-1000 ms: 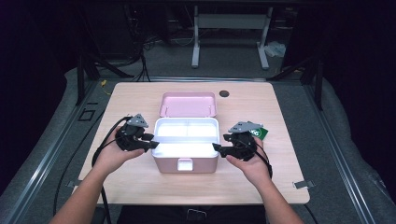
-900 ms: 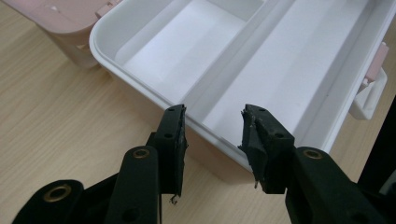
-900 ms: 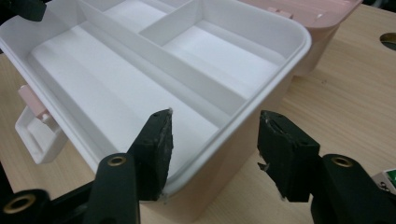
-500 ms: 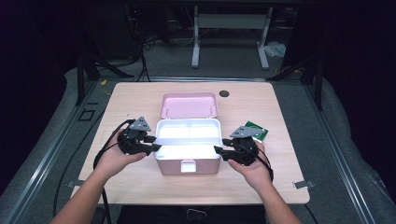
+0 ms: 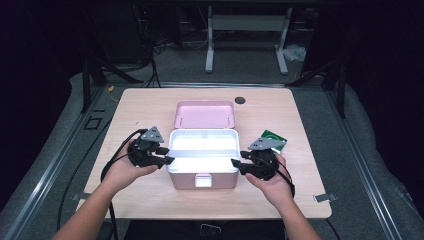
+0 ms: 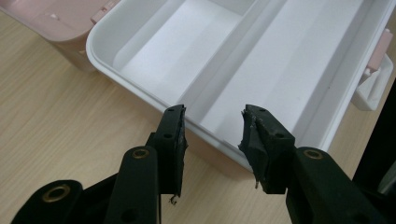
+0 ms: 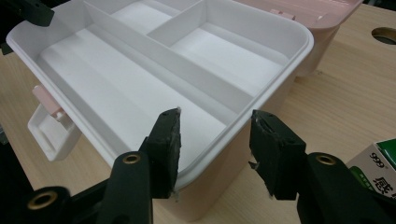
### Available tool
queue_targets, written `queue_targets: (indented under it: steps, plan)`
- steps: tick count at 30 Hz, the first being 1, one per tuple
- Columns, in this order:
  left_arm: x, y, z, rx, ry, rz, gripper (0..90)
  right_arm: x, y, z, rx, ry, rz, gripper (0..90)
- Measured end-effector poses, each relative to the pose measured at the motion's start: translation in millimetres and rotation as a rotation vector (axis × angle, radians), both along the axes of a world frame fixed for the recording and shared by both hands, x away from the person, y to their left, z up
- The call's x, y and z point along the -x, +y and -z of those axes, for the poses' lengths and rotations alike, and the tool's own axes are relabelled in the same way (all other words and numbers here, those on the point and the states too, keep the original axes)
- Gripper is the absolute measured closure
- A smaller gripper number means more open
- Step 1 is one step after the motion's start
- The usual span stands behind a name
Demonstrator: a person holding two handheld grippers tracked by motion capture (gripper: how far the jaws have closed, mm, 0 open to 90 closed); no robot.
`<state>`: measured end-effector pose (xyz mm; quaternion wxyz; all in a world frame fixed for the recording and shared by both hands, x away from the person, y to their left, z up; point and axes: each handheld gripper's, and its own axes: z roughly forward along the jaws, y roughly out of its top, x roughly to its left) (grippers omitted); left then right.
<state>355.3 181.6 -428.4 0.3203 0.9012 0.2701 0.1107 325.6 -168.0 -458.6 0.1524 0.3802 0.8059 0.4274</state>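
Both hands hold a tool: left tool (image 5: 167, 159) and right tool (image 5: 234, 162), jaws parted, pointing inward.

This looks like a lab or recording studio rather than a home. A plain wooden bench (image 5: 150, 107) with a round cable hole (image 5: 240, 100) at its far edge stands alone on grey carpet (image 5: 250, 65), lit brightly while the surroundings fall into darkness. Black cables (image 5: 155, 47) trail over the floor at far left, a pale metal frame (image 5: 247, 30) on two legs stands beyond the bench, and metal rails (image 5: 55, 160) (their use unclear) run along both sides.
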Motion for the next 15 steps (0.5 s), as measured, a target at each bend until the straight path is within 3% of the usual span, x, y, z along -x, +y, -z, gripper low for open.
queue_targets:
  steps: [10,15]
  plan:
    - [-2.4,-0.8,-1.5,-0.015,-0.015,0.021,61.3,-1.3,-0.6,2.8,-0.018,-0.006,0.021,47.7]
    - [-4.5,-5.8,-8.0,-0.062,-0.045,0.037,65.0,-1.2,0.5,3.5,-0.014,-0.013,0.018,46.8]
